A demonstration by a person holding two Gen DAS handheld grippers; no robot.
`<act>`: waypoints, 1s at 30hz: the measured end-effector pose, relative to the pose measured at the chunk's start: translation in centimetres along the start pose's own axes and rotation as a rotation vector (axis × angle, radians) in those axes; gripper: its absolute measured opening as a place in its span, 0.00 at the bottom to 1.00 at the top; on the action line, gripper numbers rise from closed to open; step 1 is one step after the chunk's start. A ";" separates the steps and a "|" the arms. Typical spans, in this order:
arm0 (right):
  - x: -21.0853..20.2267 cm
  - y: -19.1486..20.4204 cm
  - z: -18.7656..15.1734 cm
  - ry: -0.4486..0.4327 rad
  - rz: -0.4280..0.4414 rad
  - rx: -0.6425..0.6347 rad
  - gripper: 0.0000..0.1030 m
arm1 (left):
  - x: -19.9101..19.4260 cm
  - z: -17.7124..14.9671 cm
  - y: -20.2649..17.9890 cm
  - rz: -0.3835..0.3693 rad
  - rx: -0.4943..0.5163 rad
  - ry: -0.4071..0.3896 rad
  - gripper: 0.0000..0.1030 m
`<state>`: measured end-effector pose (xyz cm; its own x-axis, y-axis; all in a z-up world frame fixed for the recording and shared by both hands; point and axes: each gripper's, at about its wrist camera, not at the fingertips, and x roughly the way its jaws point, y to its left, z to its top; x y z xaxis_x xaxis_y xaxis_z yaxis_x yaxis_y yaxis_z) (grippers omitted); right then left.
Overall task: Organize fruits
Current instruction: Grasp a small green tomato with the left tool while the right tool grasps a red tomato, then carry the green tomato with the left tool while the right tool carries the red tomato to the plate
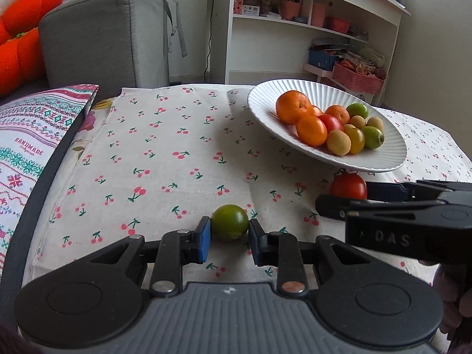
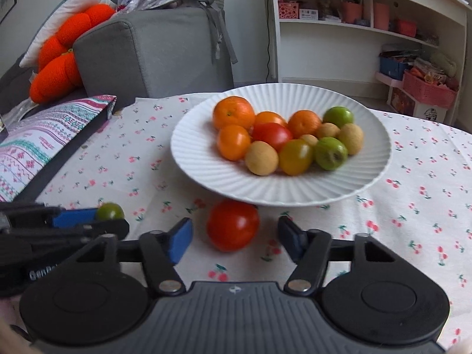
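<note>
A patterned cushion (image 1: 26,147) lies at the far left, with a grey sofa arm (image 1: 103,35) behind it. On the cherry-print tablecloth (image 1: 165,153) the left gripper (image 1: 229,234) pinches a small green tomato (image 1: 230,226), its blue pads (image 1: 204,242) pressed to the fruit's two sides; the tomato sits low over the cloth, though I cannot tell whether it touches it. To its right, the right gripper (image 2: 234,237) has its jaws spread on either side of a red tomato (image 2: 232,224), with a clear gap between the fruit and each pad (image 2: 179,240), so nothing is gripped there. That red tomato lies on the cloth just in front of the near rim of a white ribbed plate (image 2: 206,174). The plate holds a heap of fruit: oranges (image 2: 233,112), another red tomato (image 2: 272,136), yellowish round fruits (image 2: 261,158) and two green ones (image 2: 330,153). Behind the plate, further right, white shelves (image 2: 368,29) hold boxes and a pink basket (image 2: 427,91).
</note>
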<state>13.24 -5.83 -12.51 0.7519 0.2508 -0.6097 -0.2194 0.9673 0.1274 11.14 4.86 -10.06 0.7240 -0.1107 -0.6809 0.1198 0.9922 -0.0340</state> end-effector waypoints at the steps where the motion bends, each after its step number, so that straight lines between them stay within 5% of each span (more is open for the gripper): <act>1: 0.0 0.0 0.0 -0.003 -0.002 0.005 0.52 | -0.1 0.0 0.0 0.000 0.000 0.001 0.15; 8: 0.0 -0.1 -0.1 -0.009 -0.018 -0.002 0.33 | -0.2 -0.1 0.3 -0.004 -0.006 0.003 0.15; 30: -2.4 -1.0 -0.1 0.073 0.044 0.055 0.33 | -1.4 0.5 -0.1 -0.032 -0.106 0.047 0.15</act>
<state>11.64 -7.40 -11.28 0.6943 0.2917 -0.6579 -0.2151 0.9565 0.1971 10.48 4.91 -8.72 0.6883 -0.1419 -0.7114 0.0676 0.9890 -0.1318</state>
